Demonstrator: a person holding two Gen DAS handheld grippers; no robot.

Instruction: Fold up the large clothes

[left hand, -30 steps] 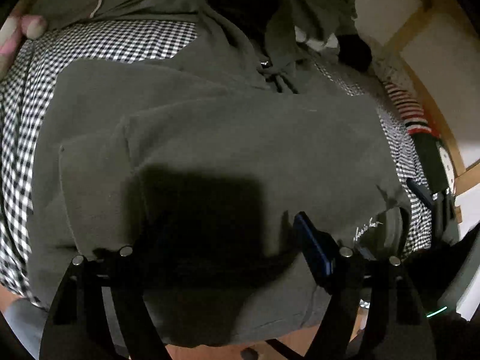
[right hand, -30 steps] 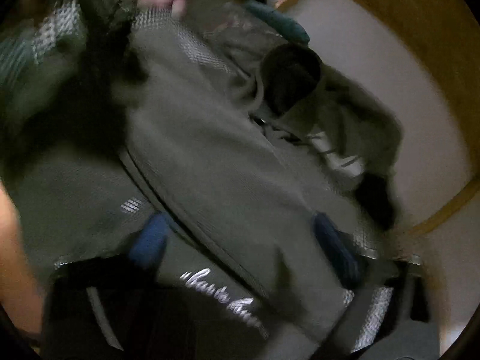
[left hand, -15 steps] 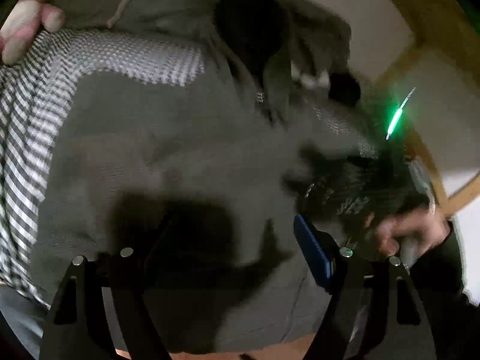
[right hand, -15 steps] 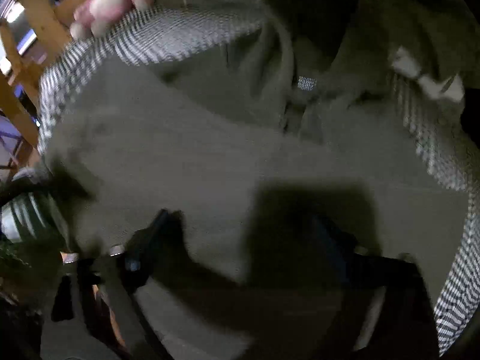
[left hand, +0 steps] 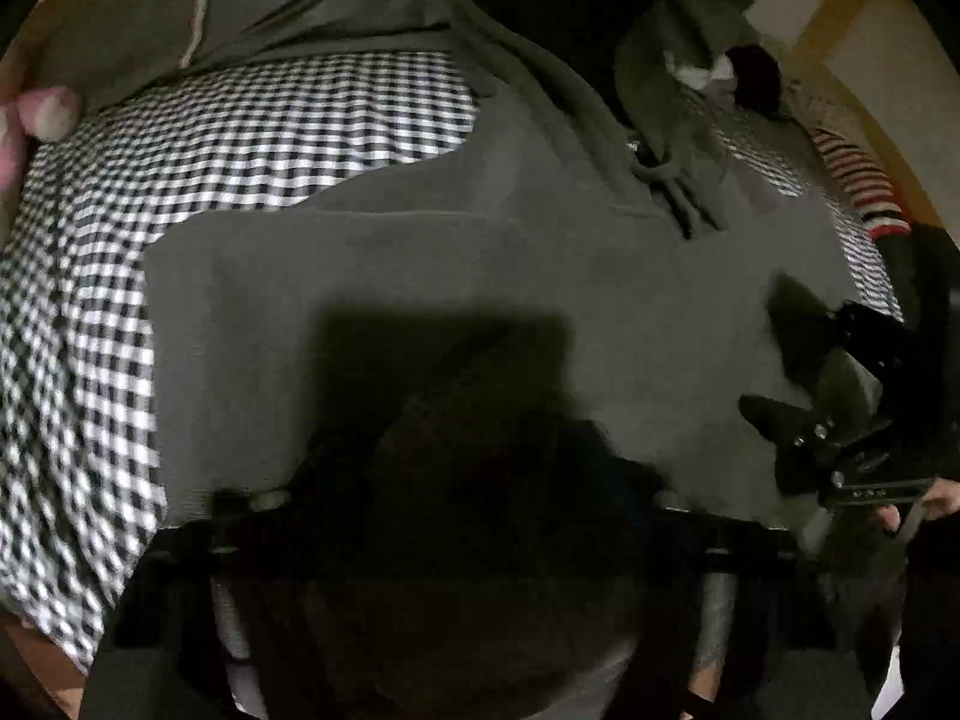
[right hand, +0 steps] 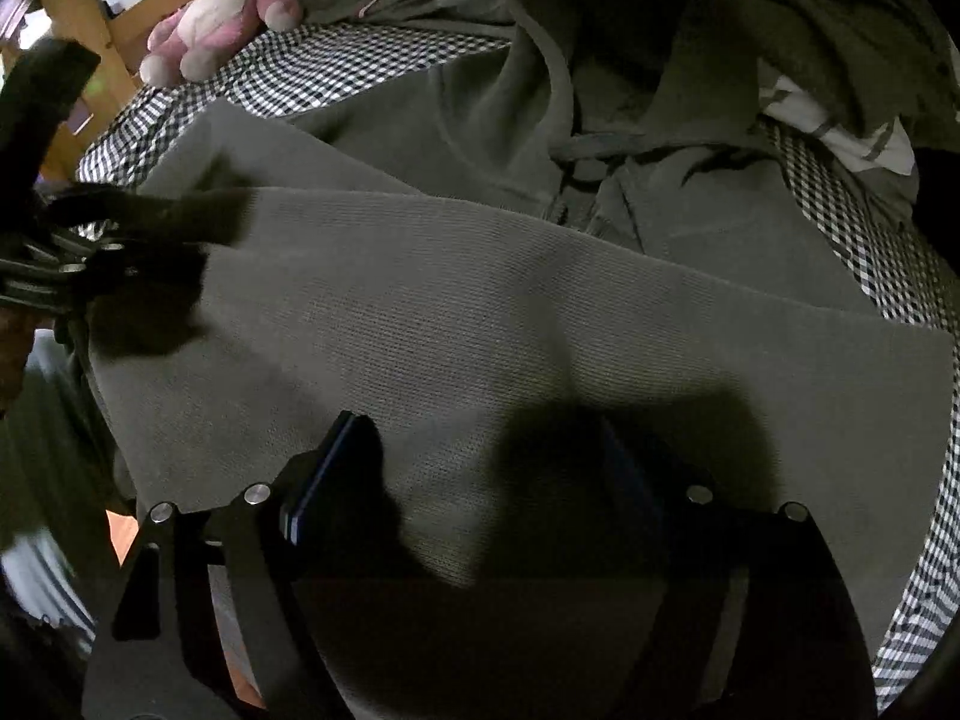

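An olive-green hoodie [right hand: 480, 312] lies spread over a black-and-white checked sheet [left hand: 240, 138], partly folded, directly ahead of and beneath both grippers, its hood [right hand: 600, 30] and drawstring [left hand: 678, 192] at the far end. The right gripper [right hand: 480, 468] hovers over the folded panel with its blue-padded fingers [right hand: 324, 480] spread wide and nothing between them. The left gripper [left hand: 456, 480] is sunk in shadow and blur, so I cannot tell its opening. A pink plush toy [right hand: 210, 12] sits beyond the sheet, far left of the right gripper.
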